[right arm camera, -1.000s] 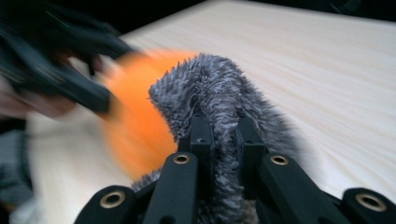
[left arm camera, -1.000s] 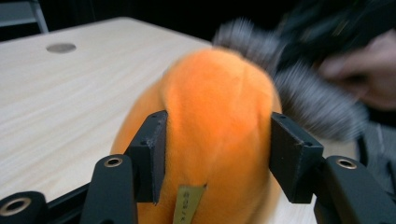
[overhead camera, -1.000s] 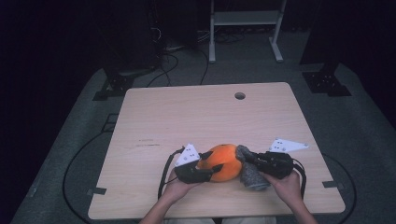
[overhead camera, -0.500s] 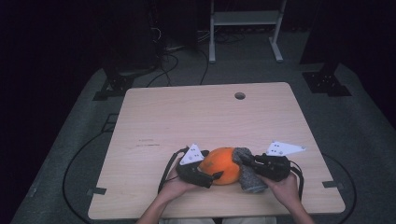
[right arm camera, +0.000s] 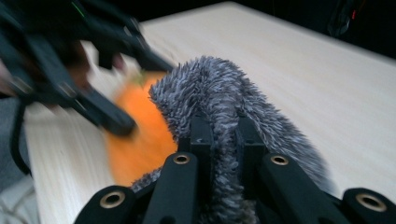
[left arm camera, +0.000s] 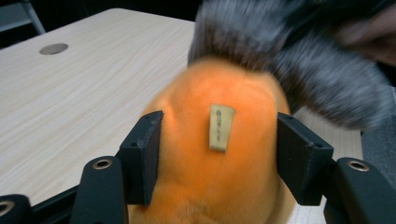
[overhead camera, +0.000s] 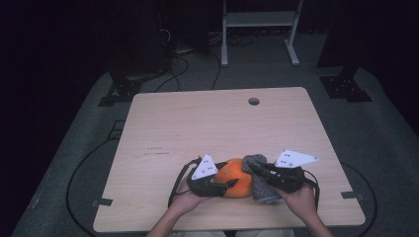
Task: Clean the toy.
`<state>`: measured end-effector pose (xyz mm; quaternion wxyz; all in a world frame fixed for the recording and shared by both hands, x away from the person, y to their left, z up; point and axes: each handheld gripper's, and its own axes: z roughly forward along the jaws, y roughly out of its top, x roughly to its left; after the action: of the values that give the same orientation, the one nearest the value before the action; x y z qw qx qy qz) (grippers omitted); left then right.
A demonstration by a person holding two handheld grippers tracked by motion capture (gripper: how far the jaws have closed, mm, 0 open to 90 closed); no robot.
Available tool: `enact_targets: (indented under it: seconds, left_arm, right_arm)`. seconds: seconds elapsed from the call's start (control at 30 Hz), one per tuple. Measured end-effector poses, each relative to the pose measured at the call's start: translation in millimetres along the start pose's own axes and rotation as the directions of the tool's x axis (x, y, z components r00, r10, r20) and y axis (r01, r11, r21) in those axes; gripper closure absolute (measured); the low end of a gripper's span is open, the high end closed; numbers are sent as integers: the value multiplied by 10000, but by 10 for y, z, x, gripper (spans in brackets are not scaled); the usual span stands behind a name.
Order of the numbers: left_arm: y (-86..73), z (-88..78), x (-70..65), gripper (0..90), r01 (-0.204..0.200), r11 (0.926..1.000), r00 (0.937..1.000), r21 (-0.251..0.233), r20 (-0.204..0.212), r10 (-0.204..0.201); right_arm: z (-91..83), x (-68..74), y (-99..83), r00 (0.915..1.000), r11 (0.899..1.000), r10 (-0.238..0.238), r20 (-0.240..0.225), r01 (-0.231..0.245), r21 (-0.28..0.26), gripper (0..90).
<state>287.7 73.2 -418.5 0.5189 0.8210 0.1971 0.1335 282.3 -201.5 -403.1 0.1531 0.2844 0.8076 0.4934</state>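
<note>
Your left claw (left arm camera: 217,140) has the orange plush ball (overhead camera: 236,177) between its jaws. They have just been closing, and both pads now sit against the ball's flanks, one on each side of the small cloth tag (left arm camera: 220,127) sewn to it. Your left hand (overhead camera: 184,200) comes in from the near edge of the desk (overhead camera: 197,128), fingers wrapped under the claw body, which lies low and roughly level and points toward the ball from the ball's left.

Your right claw (right arm camera: 223,135) is clamped tight on a fold of the grey fuzzy cloth (overhead camera: 259,180); the jaws stand almost together with the pile squeezed between them. Your right hand (overhead camera: 299,200) holds that claw from the ball's right, angled inward, so the two claws converge on the ball.

The ball rests on the desk close to the near edge, between your two hands. The grey cloth lies against the ball's right and far side, draped over its top and touching it. The round cable hole (overhead camera: 254,101) sits well beyond the ball, toward the desk's far edge.
</note>
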Motion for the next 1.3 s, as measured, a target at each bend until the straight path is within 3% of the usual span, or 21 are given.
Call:
enact_targets:
  seconds: [0.07,0.13,0.27,0.33,0.43,0.53,0.63,0.7,0.77,0.83,0.93,1.0,1.1,1.17,1.3]
  left_arm:
    - [-6,4,9,384,108,9999,9999,60,-42,-107]
    - [-5,8,1,384,79,9999,9998,100,-163,-77]
    - [4,38,-5,375,89,9999,9999,95,-134,-88]
    - [0,47,8,314,102,9999,9999,116,-12,-102]
    - [-55,40,75,183,325,9991,9975,272,616,-341]
    - [-90,56,96,150,341,9981,9976,517,577,-371]
    - [-102,77,83,209,46,9984,9992,572,391,-69]
    - [-102,80,77,281,-43,9988,9998,493,195,33]
    - [-112,86,73,316,75,9990,9999,431,128,-80]
    - [-113,85,60,324,-3,9989,9999,470,141,-4]
    - [-113,75,55,324,-19,9986,9999,534,101,14]
    - [-117,75,64,324,97,9986,9999,527,60,-101]
    - [-123,73,76,317,249,9983,9997,522,24,-250]
    - [-134,77,84,306,458,9979,9989,463,19,-459]
    - [-121,116,78,298,659,9974,9977,307,-207,-653]
  right_arm:
    - [46,-111,-95,9984,9978,531,215,-539,382,805]
    - [14,-144,-104,9961,9958,874,78,-876,259,805]
    - [-75,47,66,9990,9984,168,-421,-190,-527,805]
    - [-23,106,94,9991,9992,-271,-328,262,-295,804]
    - [75,20,-20,9998,9999,-89,-193,90,67,804]
    - [59,-147,-117,9982,9981,598,-26,-598,132,804]
    - [30,-211,-144,9967,9964,791,188,-796,302,803]
    - [-12,-184,-127,9969,9970,760,201,-763,145,803]
    - [-68,-117,-63,9977,9974,671,-79,-672,-244,803]
    - [-85,0,22,9993,9988,245,-274,-257,-427,803]
    - [-9,91,57,9992,9992,-383,-129,382,-131,802]
    - [27,15,-6,9999,9999,-134,-107,134,-31,803]
    - [18,-162,-136,9974,9983,473,538,-491,317,802]
    - [-9,-234,-189,9938,9943,1001,489,-1018,329,803]
    - [-49,-65,-54,9982,9979,585,-96,-587,-282,803]
